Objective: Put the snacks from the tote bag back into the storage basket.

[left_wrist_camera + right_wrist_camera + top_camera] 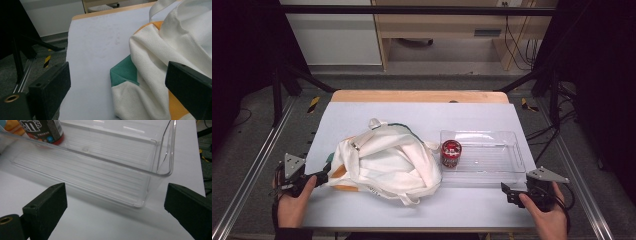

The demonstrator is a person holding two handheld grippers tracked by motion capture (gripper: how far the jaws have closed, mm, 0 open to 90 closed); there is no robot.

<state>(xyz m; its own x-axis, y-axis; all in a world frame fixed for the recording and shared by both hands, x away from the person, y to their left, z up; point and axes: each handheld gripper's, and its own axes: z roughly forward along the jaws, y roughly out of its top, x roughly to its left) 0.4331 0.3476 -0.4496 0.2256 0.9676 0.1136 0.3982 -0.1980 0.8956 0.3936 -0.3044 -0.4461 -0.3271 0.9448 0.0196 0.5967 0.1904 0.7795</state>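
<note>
From the high view, a white cloth bag (384, 162) lay crumpled on the table (422, 112), left of a clear plastic tray (492, 160) holding a red-lidded jar (451, 153) at its left end. The left gripper (323, 176) sat at the bag's lower-left edge; the right gripper (508, 191) rested just below the tray's near right corner.

In the left gripper view, the jaws stood spread wide, the bag's (160, 62) green-and-orange corner lying between them, nothing pinched.

In the right gripper view, the jaws stood wide apart, empty, with the tray's (160, 160) corner just ahead and the jar (45, 130) beyond to the left.
</note>
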